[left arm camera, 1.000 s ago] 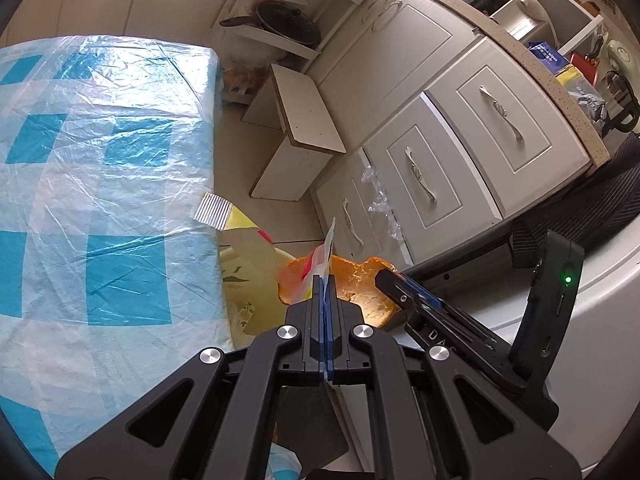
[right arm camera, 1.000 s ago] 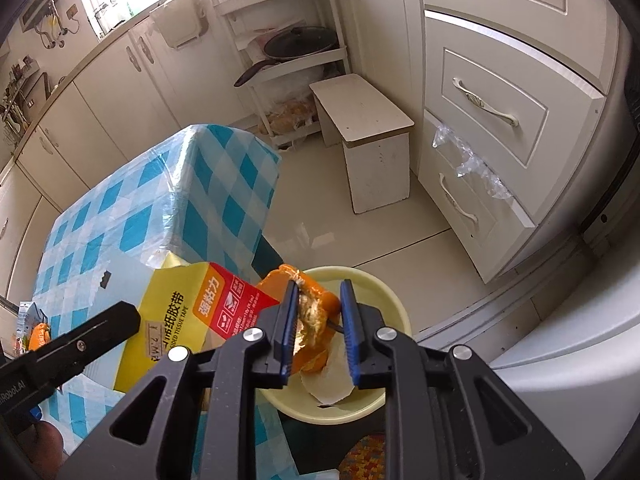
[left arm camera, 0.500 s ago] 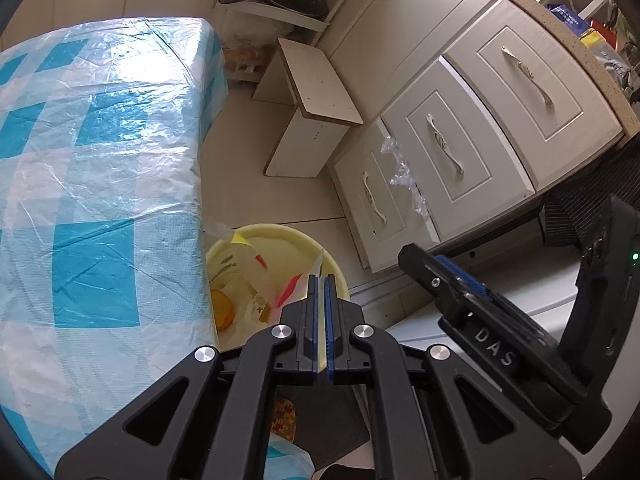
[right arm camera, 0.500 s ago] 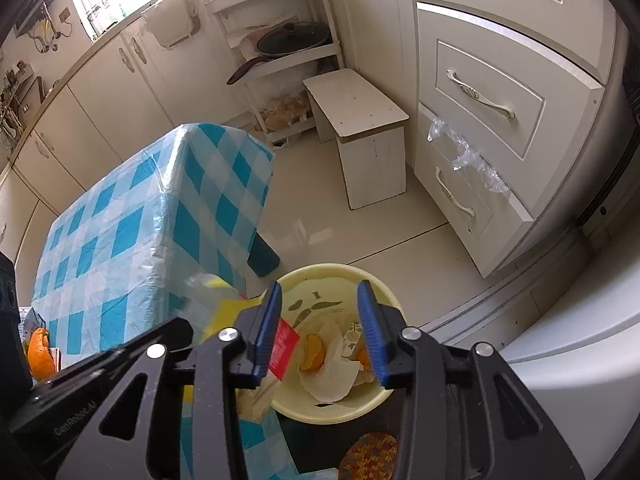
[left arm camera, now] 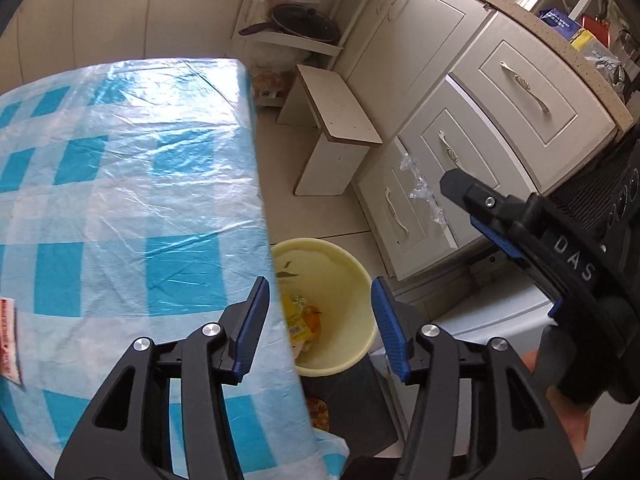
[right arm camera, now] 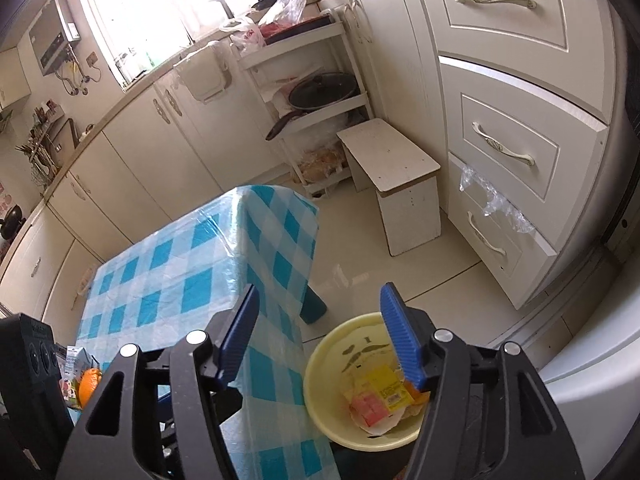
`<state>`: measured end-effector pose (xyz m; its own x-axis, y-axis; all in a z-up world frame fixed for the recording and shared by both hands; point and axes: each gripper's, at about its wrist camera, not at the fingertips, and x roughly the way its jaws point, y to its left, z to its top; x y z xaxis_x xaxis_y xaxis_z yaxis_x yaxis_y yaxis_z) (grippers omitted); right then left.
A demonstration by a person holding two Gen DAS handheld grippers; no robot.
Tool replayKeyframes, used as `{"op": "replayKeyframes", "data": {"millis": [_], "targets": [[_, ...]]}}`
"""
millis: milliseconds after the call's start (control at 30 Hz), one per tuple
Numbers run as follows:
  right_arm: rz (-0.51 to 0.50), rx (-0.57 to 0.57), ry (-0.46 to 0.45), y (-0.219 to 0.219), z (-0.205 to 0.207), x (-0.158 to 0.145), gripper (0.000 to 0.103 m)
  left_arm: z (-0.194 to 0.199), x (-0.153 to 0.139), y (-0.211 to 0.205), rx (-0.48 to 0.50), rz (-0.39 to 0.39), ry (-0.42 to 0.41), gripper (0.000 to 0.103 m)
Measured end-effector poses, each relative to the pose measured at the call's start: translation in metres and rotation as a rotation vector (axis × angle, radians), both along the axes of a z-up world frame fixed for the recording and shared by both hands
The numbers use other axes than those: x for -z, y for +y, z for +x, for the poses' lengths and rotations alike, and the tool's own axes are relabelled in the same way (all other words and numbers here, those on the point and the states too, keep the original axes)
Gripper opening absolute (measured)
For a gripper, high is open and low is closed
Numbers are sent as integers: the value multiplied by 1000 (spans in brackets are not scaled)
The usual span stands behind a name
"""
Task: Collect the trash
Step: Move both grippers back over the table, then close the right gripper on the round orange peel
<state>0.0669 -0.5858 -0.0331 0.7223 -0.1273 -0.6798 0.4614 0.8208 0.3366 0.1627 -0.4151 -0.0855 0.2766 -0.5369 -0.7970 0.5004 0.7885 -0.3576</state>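
A pale yellow bin (left arm camera: 352, 292) (right arm camera: 324, 376) stands on the floor beside the table. It holds a yellow and red tissue pack (right arm camera: 380, 396) and orange peel (left arm camera: 312, 316). My left gripper (left arm camera: 318, 328) is open and empty, above the table edge and the bin. My right gripper (right arm camera: 320, 340) is open and empty, above the bin; it also shows in the left wrist view (left arm camera: 500, 224) at the right. An orange (right arm camera: 89, 384) and small packets (right arm camera: 72, 360) lie on the table at the far left. A red and white wrapper (left arm camera: 8, 340) lies at the table's left edge.
The table (left arm camera: 120, 184) has a blue and white checked plastic cover. A white stool (left arm camera: 336, 136) stands on the floor beyond the bin. Cream drawers (left arm camera: 472, 140) line the right side. A shelf rack with a black pan (right arm camera: 320, 88) is behind the stool.
The right gripper opened and let its orange trash fall into the bin. The left gripper opened and dropped its tissue pack in too. Both have pulled back and up.
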Motion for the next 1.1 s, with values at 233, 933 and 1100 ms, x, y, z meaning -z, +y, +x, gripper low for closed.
{"op": "replayKeyframes", "data": {"millis": [233, 933, 1100], "targets": [[17, -55, -5, 24, 17, -4, 66, 11, -35, 92, -130, 37, -67, 59], [-154, -862, 97, 304, 83, 24, 80, 92, -25, 304, -512, 258, -35, 68], [-280, -943, 143, 353, 88, 46, 81, 99, -10, 327, -525, 243, 24, 68]]}}
